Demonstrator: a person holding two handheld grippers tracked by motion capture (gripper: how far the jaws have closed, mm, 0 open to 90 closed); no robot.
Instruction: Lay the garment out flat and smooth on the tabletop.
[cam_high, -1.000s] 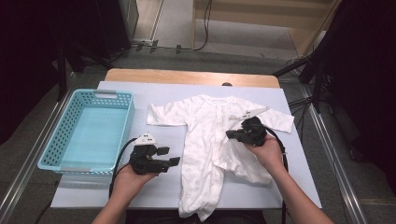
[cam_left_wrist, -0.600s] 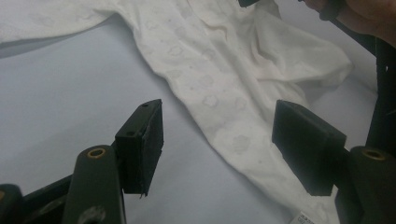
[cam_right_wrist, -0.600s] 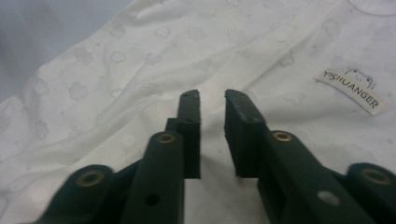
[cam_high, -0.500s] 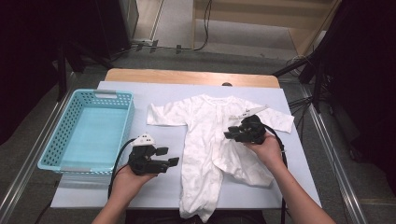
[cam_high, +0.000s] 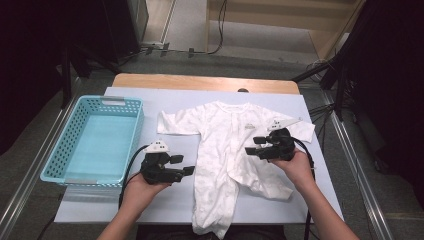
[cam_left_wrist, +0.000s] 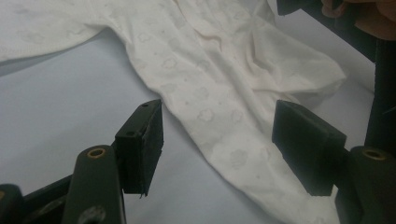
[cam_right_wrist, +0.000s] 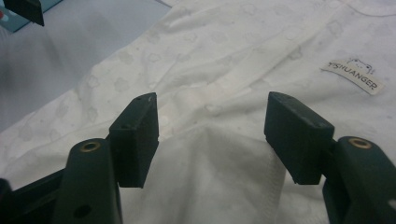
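White romper (cam_high: 225, 155) mid-table, margins bare, claws apart

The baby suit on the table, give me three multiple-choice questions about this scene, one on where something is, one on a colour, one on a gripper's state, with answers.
1. Where is the basket relative to the baby suit?
A. to its left in the high view
B. to its right
C. on top of it

2. What colour is the basket?
A. red
B. light blue
C. black

3. How do the right gripper jaws stand?
A. clamped on the basket rim
B. shut on a sleeve
C. open, nothing pinched

Answers:
1. A, the basket sits at the table's left side, apart from the suit in the middle.
2. B, its mesh walls and floor are light blue.
3. C, the jaws have just been opening, and the right gripper view shows a wide gap between the pads above a fold of the suit, neither pad pressing on it.
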